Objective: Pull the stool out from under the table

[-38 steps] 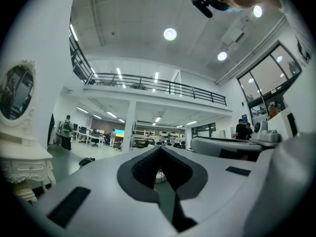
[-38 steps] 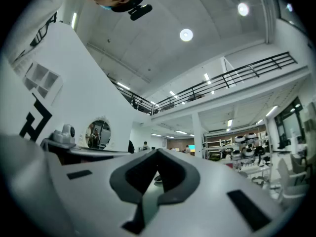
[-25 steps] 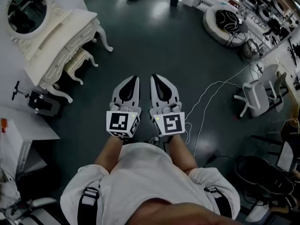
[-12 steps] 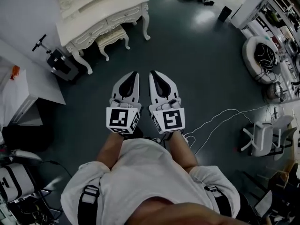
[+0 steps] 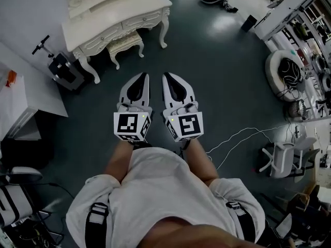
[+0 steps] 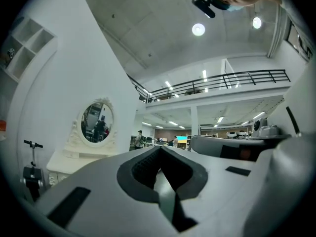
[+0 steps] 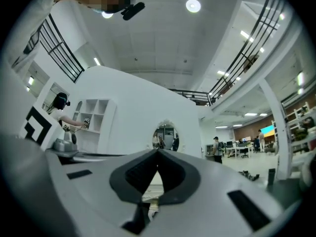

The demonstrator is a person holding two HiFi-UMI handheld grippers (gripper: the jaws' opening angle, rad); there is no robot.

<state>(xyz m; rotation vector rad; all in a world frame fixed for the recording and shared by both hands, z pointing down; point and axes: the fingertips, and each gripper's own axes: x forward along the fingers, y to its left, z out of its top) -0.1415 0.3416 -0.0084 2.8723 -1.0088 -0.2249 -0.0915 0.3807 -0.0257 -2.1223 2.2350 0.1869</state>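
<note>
A cream stool [image 5: 124,42] with carved legs stands tucked under the white dressing table [image 5: 116,15] at the top of the head view. Both grippers are held side by side over the dark floor, short of the stool and apart from it. My left gripper [image 5: 143,76] is shut with nothing in it, and my right gripper [image 5: 166,76] is shut and empty as well. The left gripper view shows its closed jaws [image 6: 160,148], with the table's oval mirror [image 6: 97,122] to the left. In the right gripper view the closed jaws [image 7: 158,152] point at the mirror [image 7: 165,136].
A black scooter-like device [image 5: 61,64] stands left of the dressing table, beside a white cabinet [image 5: 23,99]. White cables [image 5: 243,135] trail over the floor at right, near a white chair [image 5: 282,156]. A round cushioned seat [image 5: 283,71] lies at far right.
The head view has swung left, so the dressing table and stool now lie ahead of the grippers and slightly nearer. Both grippers stay shut, side by side.
</note>
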